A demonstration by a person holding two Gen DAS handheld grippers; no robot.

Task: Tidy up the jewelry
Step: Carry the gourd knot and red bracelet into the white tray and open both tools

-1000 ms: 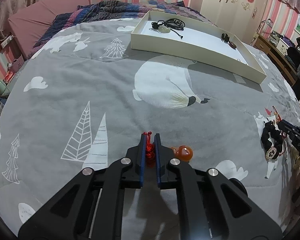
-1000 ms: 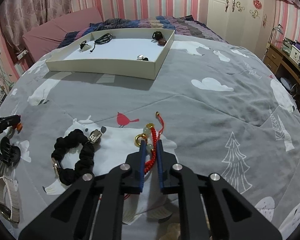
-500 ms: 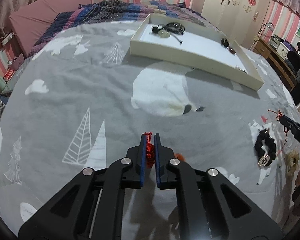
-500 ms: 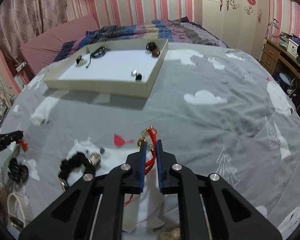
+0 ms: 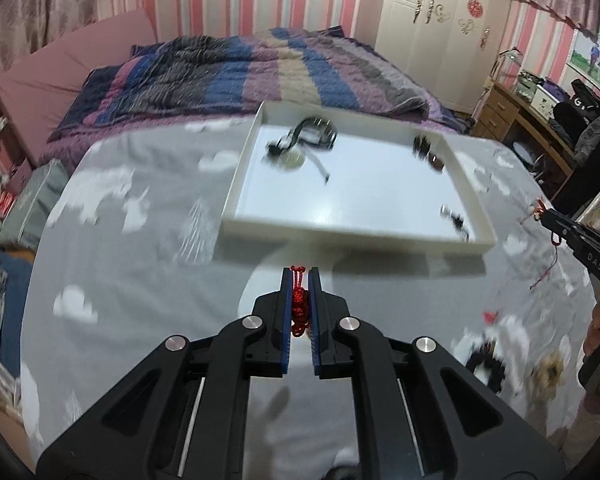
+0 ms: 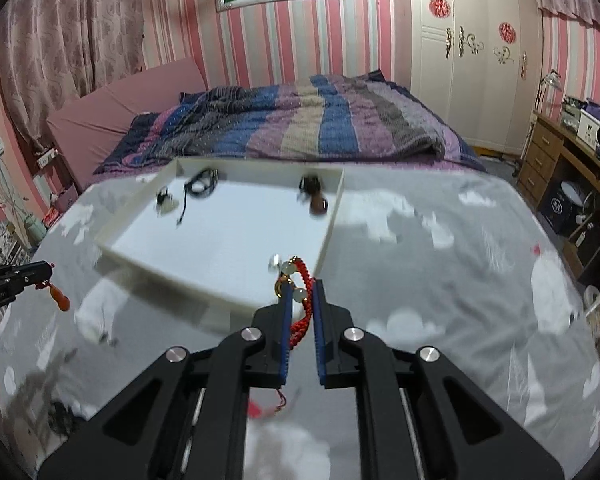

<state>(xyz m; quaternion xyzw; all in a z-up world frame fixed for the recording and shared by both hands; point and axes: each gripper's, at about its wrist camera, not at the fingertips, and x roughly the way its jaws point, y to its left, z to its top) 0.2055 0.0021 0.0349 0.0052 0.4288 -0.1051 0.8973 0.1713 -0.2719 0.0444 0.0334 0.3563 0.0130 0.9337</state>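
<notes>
Down at the near edge of the grey blanket (image 5: 148, 248), most of what lies loose is smeared by motion: a dark heap (image 5: 488, 360) at the near right corner reads only as a blur, so you can't make out what it is. Your left gripper (image 5: 300, 276) is pinched tight on a red knotted cord (image 5: 299, 304); whatever hangs below it is hidden behind the fingers in that view, but the right wrist view shows an orange gourd charm (image 6: 62, 301) dangling under the tips. Your right gripper (image 6: 302, 286) is clamped narrow on a red braided bracelet (image 6: 305, 308) with pale beads and a gold ring.

A second ago both grippers sat low over the blanket; now they're lifted and the white tray (image 5: 236, 184) is far closer, its near wall just ahead of your left fingertips. The bracelet now hangs over the tray's near right corner.

That bracelet runs along the fingers, its beaded end forward toward the tray and the tail trailing back beneath. The knotted cord likewise lies lengthwise between the left fingers. Small pieces in the tray are blurred too.
</notes>
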